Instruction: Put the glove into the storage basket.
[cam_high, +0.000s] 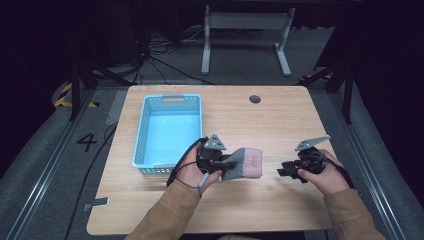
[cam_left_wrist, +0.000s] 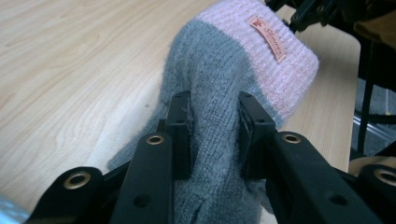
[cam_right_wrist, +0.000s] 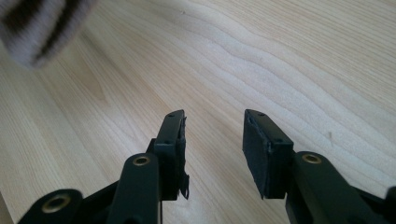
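A grey knitted glove (cam_high: 243, 163) with a pink cuff and a small label hangs just above the table, right of the blue basket. My left gripper (cam_high: 226, 165) is shut on its grey part; in the left gripper view the glove (cam_left_wrist: 219, 98) bulges between both pads, cuff pointing away. My right gripper (cam_high: 283, 171) hovers to the right of the glove, apart from it. Its jaws stand open in the right gripper view (cam_right_wrist: 212, 140), with bare wood between them. The glove's cuff (cam_right_wrist: 32, 23) shows blurred in that view's top left corner.
An empty light-blue plastic basket (cam_high: 142, 135) stands on the left half of the wooden table (cam_high: 280, 120). A round cable hole (cam_high: 255, 99) sits near the far edge. Beyond the table are cables and a white desk frame on the floor.
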